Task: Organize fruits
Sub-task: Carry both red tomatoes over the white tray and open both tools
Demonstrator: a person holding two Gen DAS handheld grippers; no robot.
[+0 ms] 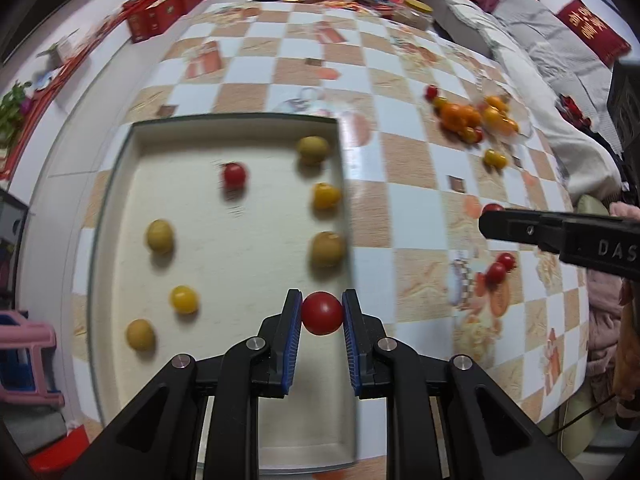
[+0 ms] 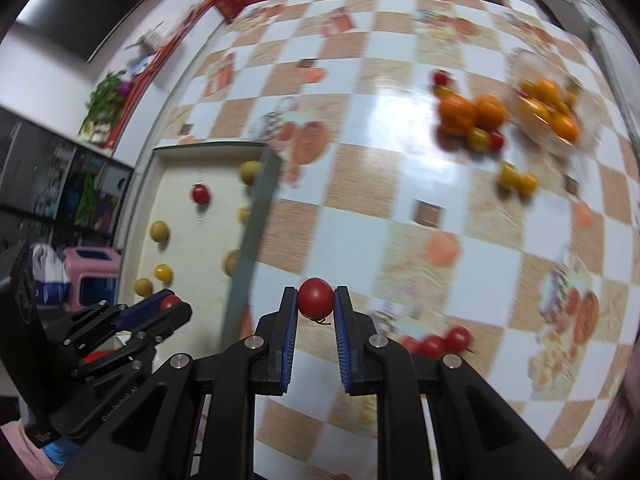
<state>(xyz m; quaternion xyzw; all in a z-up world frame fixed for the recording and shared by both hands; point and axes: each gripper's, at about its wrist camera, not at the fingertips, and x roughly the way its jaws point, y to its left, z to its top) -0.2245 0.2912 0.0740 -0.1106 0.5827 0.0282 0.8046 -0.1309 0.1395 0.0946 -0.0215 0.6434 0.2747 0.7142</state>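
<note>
My left gripper is shut on a red cherry tomato, held over the near right part of a shallow cream tray. In the tray lie a red tomato, yellow tomatoes and several olive-green fruits. My right gripper is shut on another red cherry tomato, above the checkered tablecloth just right of the tray's wall. The left gripper shows at lower left in the right wrist view. A pile of oranges and small tomatoes lies at the far right.
Loose red tomatoes and yellow ones lie on the checkered tablecloth. A clear bag of orange fruit sits far right. Red boxes and packets crowd the far end. A pink stool stands left of the table.
</note>
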